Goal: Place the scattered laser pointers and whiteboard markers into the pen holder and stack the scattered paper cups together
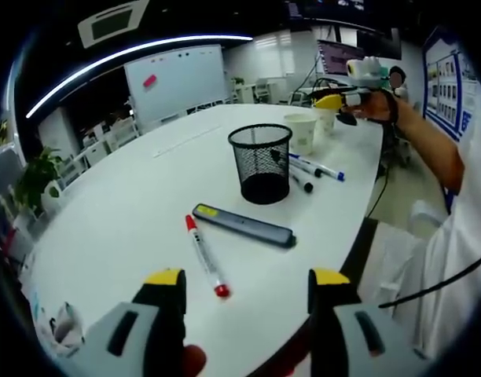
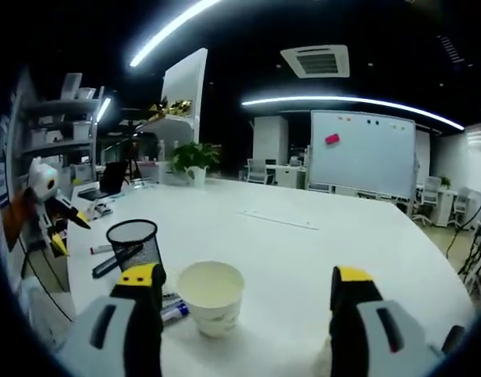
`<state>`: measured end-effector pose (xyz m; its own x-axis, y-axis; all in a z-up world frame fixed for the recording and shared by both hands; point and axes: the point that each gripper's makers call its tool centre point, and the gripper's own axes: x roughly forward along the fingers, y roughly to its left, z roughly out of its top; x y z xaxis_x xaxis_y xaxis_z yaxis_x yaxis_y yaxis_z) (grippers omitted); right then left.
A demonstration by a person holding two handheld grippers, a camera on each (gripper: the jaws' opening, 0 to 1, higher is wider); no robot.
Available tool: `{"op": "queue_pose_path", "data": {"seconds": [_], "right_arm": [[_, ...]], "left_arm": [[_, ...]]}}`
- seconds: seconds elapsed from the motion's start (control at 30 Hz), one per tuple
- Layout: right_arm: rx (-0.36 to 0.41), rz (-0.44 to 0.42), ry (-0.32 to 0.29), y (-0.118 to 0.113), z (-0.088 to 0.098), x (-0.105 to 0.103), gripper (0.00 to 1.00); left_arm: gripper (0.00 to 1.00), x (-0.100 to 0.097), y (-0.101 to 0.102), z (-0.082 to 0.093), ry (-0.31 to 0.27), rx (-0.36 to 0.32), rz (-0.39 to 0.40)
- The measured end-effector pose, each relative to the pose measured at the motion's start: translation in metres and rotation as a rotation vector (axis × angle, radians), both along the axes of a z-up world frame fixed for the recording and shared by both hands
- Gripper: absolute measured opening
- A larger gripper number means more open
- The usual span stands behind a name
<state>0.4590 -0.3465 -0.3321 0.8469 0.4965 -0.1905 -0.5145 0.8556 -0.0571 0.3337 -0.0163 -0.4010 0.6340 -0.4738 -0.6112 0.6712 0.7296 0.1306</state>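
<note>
My left gripper stands open over the near edge of the white table. Just ahead lie a red-capped whiteboard marker and a dark laser pointer. Behind them is the black mesh pen holder, with a blue-capped marker and a black marker lying to its right. Two paper cups stand farther back. My right gripper is open, with one upright paper cup just ahead, nearer its left jaw. The pen holder stands left of that cup.
A person's hand holds the right gripper above the far cups. The left gripper shows at the table's left end. A whiteboard and a potted plant stand beyond the table. Chairs ring the far side.
</note>
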Motion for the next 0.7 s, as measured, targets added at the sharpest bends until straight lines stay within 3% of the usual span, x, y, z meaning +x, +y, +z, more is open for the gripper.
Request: {"op": "queue_pose_path", "data": {"seconds": [0.7], "right_arm": [[-0.022, 0.036, 0.012, 0.012, -0.006, -0.006, 0.87]], "left_arm": [[0.63, 0.0, 0.001, -0.002, 0.004, -0.001, 0.004]]}}
